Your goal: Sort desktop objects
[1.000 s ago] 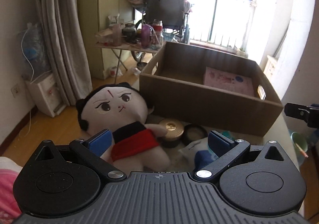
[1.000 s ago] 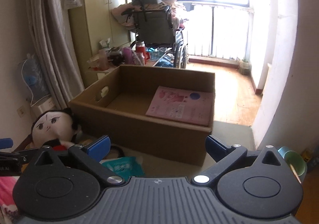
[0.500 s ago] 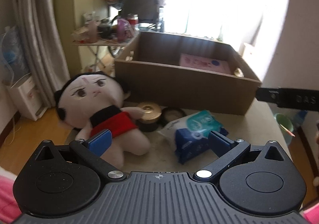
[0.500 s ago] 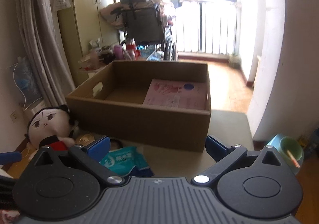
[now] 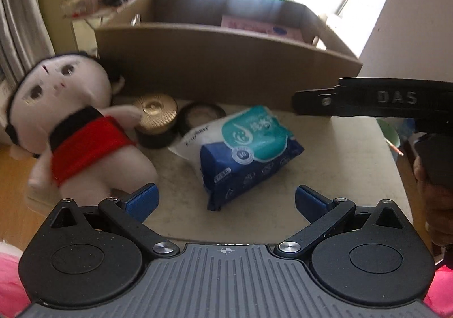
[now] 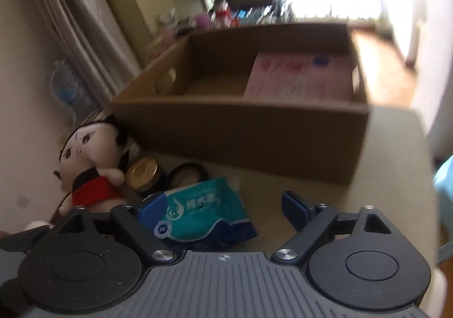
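A blue and teal tissue pack (image 5: 249, 148) lies on the table just ahead of my open, empty left gripper (image 5: 225, 199). It also shows in the right wrist view (image 6: 203, 210), close before my open, empty right gripper (image 6: 220, 204). A plush doll in red (image 5: 70, 120) lies at the left, also seen from the right wrist (image 6: 87, 171). A gold-lidded jar (image 5: 155, 117) and a black round compact (image 5: 201, 117) sit between doll and pack. An open cardboard box (image 5: 226, 63) holding a pink book (image 6: 300, 77) stands behind them.
The right gripper's black body (image 5: 376, 100) reaches in from the right in the left wrist view. The table's right edge (image 5: 393, 148) drops to the floor, where a green bin (image 5: 392, 134) stands. A cluttered side table (image 5: 93, 4) is far left.
Both grippers have tilted down and moved nearer the tabletop, so the tissue pack, jar and doll now sit close ahead. The right gripper has swung left across the left wrist view. Objects have not moved.
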{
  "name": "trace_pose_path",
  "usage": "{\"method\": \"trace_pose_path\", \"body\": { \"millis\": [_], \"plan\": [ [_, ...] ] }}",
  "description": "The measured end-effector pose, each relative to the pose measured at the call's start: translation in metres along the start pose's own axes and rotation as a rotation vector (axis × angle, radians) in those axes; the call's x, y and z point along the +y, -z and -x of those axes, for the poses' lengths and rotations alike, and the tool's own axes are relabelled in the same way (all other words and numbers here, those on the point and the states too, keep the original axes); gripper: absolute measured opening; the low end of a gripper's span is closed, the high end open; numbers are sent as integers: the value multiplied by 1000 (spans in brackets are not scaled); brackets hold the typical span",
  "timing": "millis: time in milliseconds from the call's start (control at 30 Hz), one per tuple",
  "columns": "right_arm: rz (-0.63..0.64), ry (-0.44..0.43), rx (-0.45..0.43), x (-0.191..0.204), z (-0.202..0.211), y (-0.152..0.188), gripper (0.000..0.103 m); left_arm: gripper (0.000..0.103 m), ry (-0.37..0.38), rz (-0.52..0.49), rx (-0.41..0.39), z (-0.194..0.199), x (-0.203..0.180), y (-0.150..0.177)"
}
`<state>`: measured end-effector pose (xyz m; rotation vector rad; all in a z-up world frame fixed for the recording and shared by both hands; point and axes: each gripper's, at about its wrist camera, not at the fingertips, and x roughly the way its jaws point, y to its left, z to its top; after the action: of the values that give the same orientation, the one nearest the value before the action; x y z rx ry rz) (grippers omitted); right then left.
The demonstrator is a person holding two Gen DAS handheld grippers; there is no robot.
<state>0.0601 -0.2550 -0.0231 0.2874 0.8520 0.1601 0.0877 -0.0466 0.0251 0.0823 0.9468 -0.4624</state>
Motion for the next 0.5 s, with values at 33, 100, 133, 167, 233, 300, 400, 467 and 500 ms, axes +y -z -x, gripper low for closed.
{"method": "trace_pose_path", "body": {
  "millis": [33, 100, 133, 167, 233, 300, 400, 467, 500],
  "plan": [
    [-5, -20, 27, -1, -8, -2, 85, 103, 3, 7, 16, -4, 1, -1],
    [-20, -38, 72, -4, -22, -5, 80, 103, 9, 27, 38, -12, 2, -4],
    [-26, -45, 92, -6, -28, -6, 79, 103, 11, 33, 46, -15, 1, -6],
    [-36, -50, 111, -8, -33, -7, 78, 103, 12, 38, 52, -18, 1, -7],
    [-62, -61, 143, -12, -42, -10, 76, 103, 17, 44, 65, -22, 0, -9],
    [-96, -73, 166, -16, -48, -10, 74, 103, 23, 46, 78, -27, -1, -11],
    [-138, -109, 196, -22, -53, -10, 71, 103, 30, 50, 102, -34, -1, -13],
    [-165, -132, 215, -24, -56, -10, 71, 103, 33, 46, 110, -37, -1, -13],
    [-172, -133, 218, -25, -56, -10, 70, 103, 34, 42, 112, -38, -1, -13]
  ]
}}
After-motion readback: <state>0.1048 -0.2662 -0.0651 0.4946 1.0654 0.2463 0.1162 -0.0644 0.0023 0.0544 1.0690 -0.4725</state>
